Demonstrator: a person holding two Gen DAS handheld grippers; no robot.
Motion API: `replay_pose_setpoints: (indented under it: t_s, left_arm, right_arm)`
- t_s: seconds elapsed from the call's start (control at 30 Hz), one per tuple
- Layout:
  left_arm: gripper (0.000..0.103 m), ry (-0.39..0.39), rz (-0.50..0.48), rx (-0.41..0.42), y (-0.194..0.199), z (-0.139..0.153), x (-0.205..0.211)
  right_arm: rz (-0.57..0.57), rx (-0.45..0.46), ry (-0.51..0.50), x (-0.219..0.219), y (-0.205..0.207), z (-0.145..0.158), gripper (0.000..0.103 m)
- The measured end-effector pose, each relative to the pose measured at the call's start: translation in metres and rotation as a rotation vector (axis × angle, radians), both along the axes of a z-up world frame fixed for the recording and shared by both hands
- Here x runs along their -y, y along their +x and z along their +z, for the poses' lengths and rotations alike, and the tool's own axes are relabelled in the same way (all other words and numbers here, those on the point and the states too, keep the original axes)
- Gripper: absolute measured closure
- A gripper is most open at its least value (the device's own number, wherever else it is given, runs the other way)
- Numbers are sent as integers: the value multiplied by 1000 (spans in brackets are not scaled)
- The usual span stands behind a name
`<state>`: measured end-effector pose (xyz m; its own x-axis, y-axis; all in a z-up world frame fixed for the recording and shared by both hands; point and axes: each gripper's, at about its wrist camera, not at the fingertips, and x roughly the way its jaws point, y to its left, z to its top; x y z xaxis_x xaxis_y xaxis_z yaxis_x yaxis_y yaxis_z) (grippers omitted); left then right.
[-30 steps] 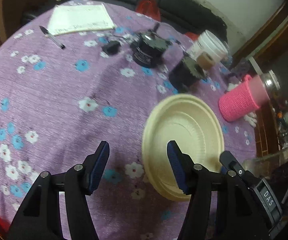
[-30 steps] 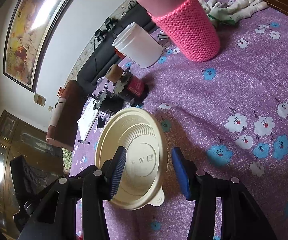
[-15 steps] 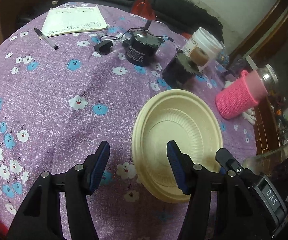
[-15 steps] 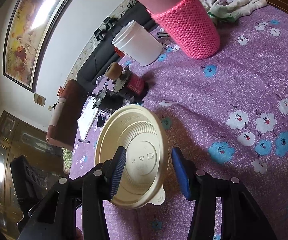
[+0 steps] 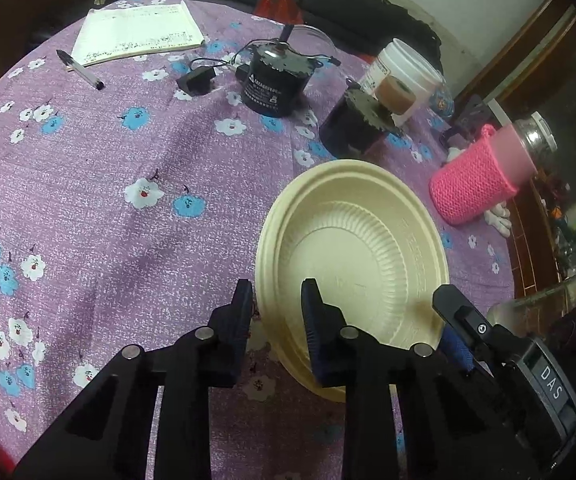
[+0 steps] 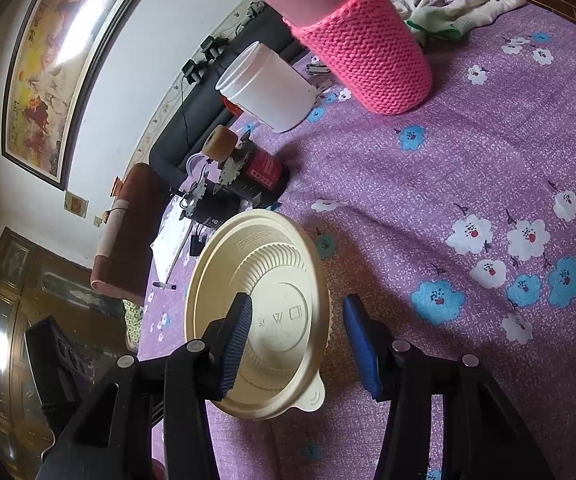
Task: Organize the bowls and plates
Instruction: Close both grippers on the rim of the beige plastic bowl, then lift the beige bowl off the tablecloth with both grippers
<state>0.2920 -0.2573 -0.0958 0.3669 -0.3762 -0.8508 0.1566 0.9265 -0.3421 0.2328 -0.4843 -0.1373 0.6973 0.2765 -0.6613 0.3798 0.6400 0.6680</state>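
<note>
The bowl (image 5: 352, 264) near rim is hidden behind the left gripper (image 5: 278, 312), so pad contact is unclear.

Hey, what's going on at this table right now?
A person is working two handheld grippers around a cream plastic bowl on the purple flowered tablecloth. The left gripper straddles the bowl's rim, its jaws closing on it. The right gripper has the bowl between its fingers, though its far finger stands clear of the bowl.
</note>
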Motion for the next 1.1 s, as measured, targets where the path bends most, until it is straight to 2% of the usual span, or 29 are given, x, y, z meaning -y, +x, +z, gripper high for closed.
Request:
replay_pose_setpoints:
  t_s: [0.07,0.13,0.27,0.43,0.6,0.83,1.1]
  left_arm:
    - [82,6,1,12,-1,2,0]
    - [90,7,5,16,-1,4,-1]
    - [90,10,3,12,-1,2,-1]
    - [92,16,4,18,-1,2,-1]
    - [92,24,8,25,-1,2,-2]
    - [92,34,8,25,-1,1,-1]
    - [92,65,2,53,-6,3,3]
  right_arm:
    - [0,-1,5,0,0,-1,53]
    - [-1,-1,4,0,0,-1,53]
    - [1,-4,-3,-2,0,-1,57]
    - [-4,-10,-17,-4,0,-1,76]
    - [-12,-17,-11,-2,0,-5,87]
    - [-18,-18,-19,-1,1,-6,93]
    - [-18,-19,-39,-1,0,-6,94]
